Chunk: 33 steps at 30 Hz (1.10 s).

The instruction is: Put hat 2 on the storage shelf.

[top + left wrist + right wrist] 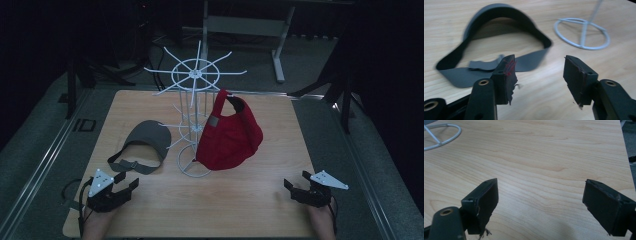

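a: reaching for the visor (142,145) looks like the job; it lies flat on the worktop (240,200), left of the rack (195,115) and just ahead of the left gripper (125,184).

b: agreed. that gripper's jaws stand partly apart with nothing between them. the strap (484,65) sits just beyond the pads (507,75), not touched.

a: what could go wrong?

b: my guess: the strap is thin, limp and flat on the wood, so the jaws may scrape over it, or pinch only the loose tab and let the visor dangle and twist. pushing in low could also slide it toward the rack's base ring (582,33).

a: and the cap (230,132)?

b: it hangs from a rack arm. a swing of the visor near it could knock it off or rock the light wire rack.

a: which way does the visor point?

b: brim away from the person, a little to the right in the high view; strap end toward the person. its long axis runs roughly side to side, across the brim.

a: right gripper (295,186)?

b: jaws wide, empty, low over bare worktop, well apart from everything.
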Motion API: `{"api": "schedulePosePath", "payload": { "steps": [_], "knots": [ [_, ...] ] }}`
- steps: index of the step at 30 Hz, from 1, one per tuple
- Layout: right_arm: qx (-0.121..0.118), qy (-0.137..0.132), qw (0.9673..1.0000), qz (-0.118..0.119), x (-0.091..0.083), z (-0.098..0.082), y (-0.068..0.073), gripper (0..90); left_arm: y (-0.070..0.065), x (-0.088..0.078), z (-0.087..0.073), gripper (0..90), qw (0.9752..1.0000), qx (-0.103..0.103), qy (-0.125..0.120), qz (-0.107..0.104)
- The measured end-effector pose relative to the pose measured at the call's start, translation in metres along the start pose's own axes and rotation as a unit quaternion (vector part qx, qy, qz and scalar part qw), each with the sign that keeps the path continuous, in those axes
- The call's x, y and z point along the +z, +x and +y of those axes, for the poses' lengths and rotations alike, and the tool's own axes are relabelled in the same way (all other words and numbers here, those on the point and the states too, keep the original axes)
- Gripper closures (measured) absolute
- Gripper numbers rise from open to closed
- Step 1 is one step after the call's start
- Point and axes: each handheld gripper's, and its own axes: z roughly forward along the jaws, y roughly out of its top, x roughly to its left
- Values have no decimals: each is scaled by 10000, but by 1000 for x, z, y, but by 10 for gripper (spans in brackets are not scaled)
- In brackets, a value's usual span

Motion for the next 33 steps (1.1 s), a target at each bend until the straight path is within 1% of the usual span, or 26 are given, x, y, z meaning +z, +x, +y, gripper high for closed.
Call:
{"api": "schedulePosePath", "payload": {
  "steps": [1, 3, 4, 6, 7, 8, 10, 12, 16, 18, 19, 21, 23, 27, 30, 33],
  "knots": [
    [9, 5, 10000, 1, 0, 0, 0, 132, 2, 3, 2, 399, 10000, -16, 28, 71],
    [-7, 32, 10000, 4, 0, 0, 1, 132, 5, 10, 7, 397, 9997, 18, 184, 180],
    [1, 28, 10000, 8, 0, 0, 1, 132, 7, 15, 10, 387, 9995, 12, 223, 209],
    [13, 26, 10000, 16, 0, 0, 1, 132, 10, 25, 14, 379, 9989, -25, 400, 240],
    [8, 34, 10000, 9, 0, 0, 1, 132, 11, 30, 16, 359, 9985, -14, 476, 275],
    [7, 37, 10000, 14, 0, -1, 0, 132, 11, 35, 18, 356, 9977, 27, 560, 376],
    [-1, 52, 10000, 16, 0, -1, 1, 132, 13, 46, 20, 356, 9966, 66, 696, 429],
    [-1, 48, 10000, 23, 0, -1, 1, 132, 14, 55, 22, 354, 9954, 140, 778, 544],
    [-25, 76, 10000, 29, 1, -1, 1, 132, 19, 69, 23, 351, 9933, 128, 943, 662],
    [-19, 75, 10000, 45, 1, -1, 1, 132, 22, 75, 23, 352, 9923, 63, 1020, 693],
    [-13, 81, 10000, 39, 1, -1, 1, 132, 22, 78, 22, 352, 9912, 65, 1109, 724],
    [-6, 90, 10000, 36, 1, -1, 1, 132, 24, 82, 21, 352, 9894, 79, 1225, 777],
    [-11, 93, 9999, 41, 1, -1, 1, 133, 24, 83, 20, 352, 9876, 162, 1328, 819],
    [-17, 111, 9999, 48, 1, -1, 1, 133, 24, 84, 21, 352, 9866, 168, 1373, 867],
    [-30, 171, 9998, 83, 2, 0, 1, 135, 25, 84, 22, 354, 9861, 6, 1436, 837],
    [-28, 121, 9999, 119, 1, 0, 2, 135, 24, 81, 20, 353, 9860, -20, 1454, 817]
  ]
}}
